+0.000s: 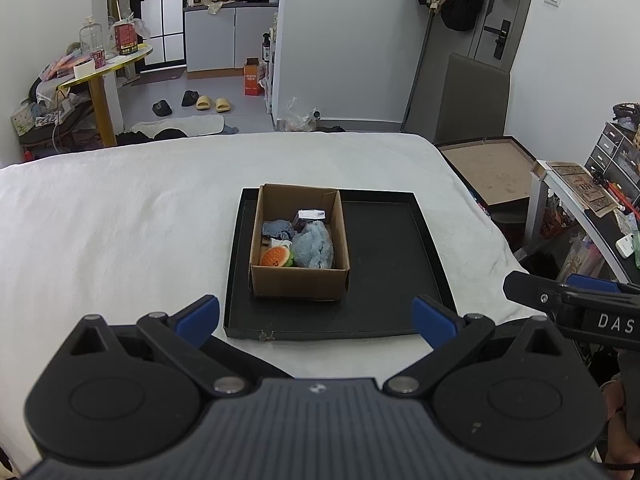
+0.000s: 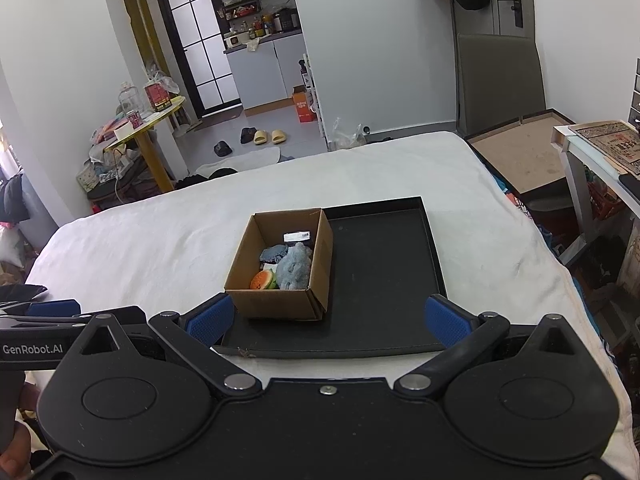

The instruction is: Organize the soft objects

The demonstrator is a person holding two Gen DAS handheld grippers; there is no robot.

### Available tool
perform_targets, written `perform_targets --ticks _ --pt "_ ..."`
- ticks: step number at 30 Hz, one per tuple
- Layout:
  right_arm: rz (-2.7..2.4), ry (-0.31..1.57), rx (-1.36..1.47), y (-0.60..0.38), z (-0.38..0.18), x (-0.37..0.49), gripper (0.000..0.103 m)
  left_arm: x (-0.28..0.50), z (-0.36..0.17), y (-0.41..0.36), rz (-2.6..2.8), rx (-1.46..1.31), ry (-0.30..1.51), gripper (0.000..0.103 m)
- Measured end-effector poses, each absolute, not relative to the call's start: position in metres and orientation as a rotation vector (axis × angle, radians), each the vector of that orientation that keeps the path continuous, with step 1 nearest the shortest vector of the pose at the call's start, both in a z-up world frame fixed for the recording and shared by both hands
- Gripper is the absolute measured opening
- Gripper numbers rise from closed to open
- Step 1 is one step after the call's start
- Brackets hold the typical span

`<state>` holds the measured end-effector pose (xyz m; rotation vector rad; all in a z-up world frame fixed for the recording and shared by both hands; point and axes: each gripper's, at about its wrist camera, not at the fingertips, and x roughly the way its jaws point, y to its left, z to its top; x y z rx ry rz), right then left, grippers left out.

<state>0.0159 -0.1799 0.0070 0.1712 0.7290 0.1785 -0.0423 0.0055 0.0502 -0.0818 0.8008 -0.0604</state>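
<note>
Both the left gripper (image 1: 316, 318) and right gripper (image 2: 327, 318) hang released above the bed (image 1: 120, 220). Soft toys fill the cardboard box (image 1: 298, 282) on the black tray (image 1: 392, 264).

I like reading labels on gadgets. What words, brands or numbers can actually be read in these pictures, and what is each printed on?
"DAS": white letters, cut off by the picture edge, on the side of the black right gripper.
"GenRobot.AI": white letters on the side of the black left gripper.
Too small or blurred to read: the white label inside the brown cardboard box, the red box on the round yellow table, the orange carton on the floor.
</note>
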Motion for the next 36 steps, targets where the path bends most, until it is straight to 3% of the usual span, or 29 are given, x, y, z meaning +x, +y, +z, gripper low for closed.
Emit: perform_targets --ticks 36 --pt "0.157 0.745 0.168 -0.1757 0.0023 0.0180 0.103 -0.0429 0.0469 0.0125 -0.072 -0.120 0.790 0.102"
